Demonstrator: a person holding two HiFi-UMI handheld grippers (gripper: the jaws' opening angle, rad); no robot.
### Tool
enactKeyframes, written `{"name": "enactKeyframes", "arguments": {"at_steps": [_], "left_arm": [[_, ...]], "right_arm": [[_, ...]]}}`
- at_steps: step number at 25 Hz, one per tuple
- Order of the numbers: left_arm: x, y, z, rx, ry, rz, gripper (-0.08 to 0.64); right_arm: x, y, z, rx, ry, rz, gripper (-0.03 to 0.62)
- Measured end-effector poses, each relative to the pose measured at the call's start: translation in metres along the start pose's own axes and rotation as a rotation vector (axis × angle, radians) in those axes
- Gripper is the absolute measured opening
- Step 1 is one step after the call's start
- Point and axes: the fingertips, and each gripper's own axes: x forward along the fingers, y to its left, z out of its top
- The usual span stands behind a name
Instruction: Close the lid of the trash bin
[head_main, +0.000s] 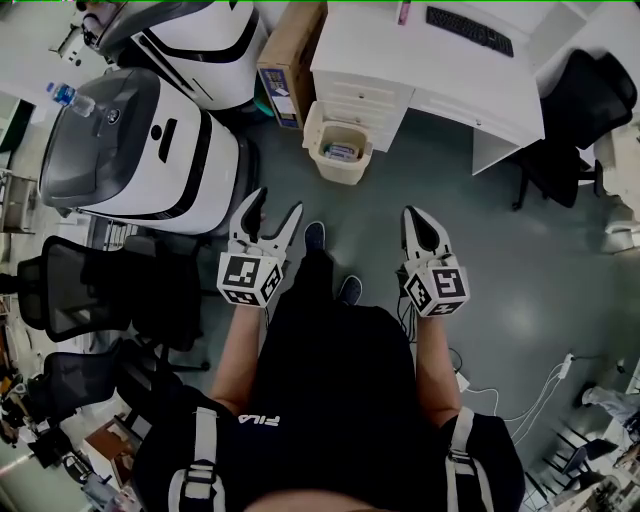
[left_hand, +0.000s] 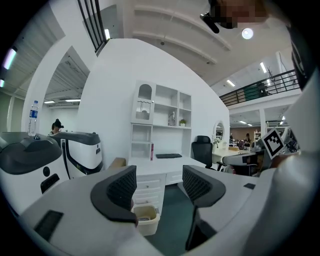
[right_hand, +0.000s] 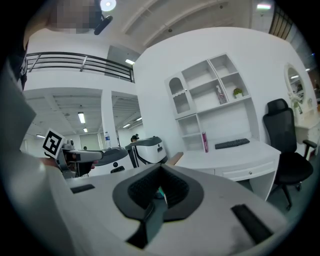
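Well ahead of both grippers, on the grey-green floor (head_main: 500, 260) against the drawer front of the white desk (head_main: 420, 60): squat beige plastic trash bin (head_main: 338, 145), mouth turned up and uncovered. Seen again low in the left gripper view (left_hand: 146, 217), just under the left-hand jaw. Lid not told apart from the wide rim at this range; hinge side not clear either.

Inside the bin: some pale packaging with a bluish patch, lying low; too small to name. Nothing else that holds anything close by, apart from a tall brown cardboard box (head_main: 290, 60) standing off the desk's left corner, contents unseen.

Left gripper (head_main: 275, 205), with its marker cube: released, black ribbed jaws spread wide with only air between them (left_hand: 160, 185). Right gripper (head_main: 418, 218): clenched on nothing, jaws pressed together (right_hand: 159, 187). Both held level near the waist, well apart from the bin.

Likely trouble from here:
- Probably a light bin, free on a smooth floor; a push on one rim could slide it along the drawer front or tip it.
- Spread left jaws could snag the rim instead of the lid.
- Packaging riding up under the lid could stop a full closure.
- Drawer front close behind, so little room to come at the back edge.
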Motion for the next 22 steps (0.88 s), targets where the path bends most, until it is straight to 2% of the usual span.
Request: {"name": "enactKeyframes", "arguments": {"at_steps": [13, 22], "left_arm": [[0.119, 0.055, 0.000, -0.068, 0.017, -0.116, 0.296], [0.181, 0.104, -0.025, -0.107, 0.088, -0.120, 0.296]], "right_arm": [[0.099, -0.036, 0.017, -0.028, 0.030, -0.033, 0.003], [0.174, -0.063, 0.005, -0.005, 0.088, -0.044, 0.003]]}}
